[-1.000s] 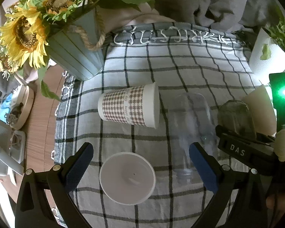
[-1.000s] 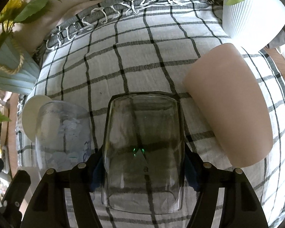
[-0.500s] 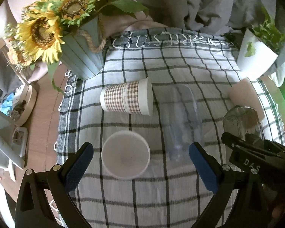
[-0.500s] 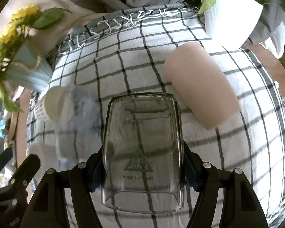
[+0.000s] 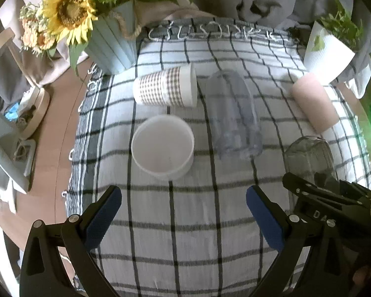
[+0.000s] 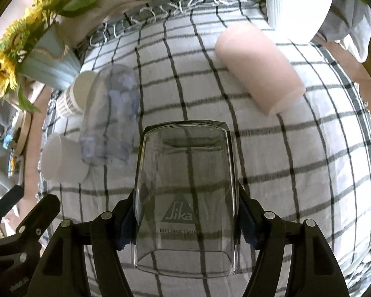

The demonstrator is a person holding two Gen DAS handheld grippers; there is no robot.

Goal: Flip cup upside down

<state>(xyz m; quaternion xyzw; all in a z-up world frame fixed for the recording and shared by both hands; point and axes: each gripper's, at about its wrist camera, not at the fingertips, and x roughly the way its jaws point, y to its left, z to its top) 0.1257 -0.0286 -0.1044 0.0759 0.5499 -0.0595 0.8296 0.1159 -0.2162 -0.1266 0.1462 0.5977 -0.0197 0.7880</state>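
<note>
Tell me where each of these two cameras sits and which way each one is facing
Left wrist: sits on the left gripper, looking down over the checked cloth at the white cup; its open blue-padded fingers show.
Right wrist: sits on the right gripper, facing the clear glass clamped between its fingers.
Shared: both see that glass, the pink cup and the sunflower pot.
</note>
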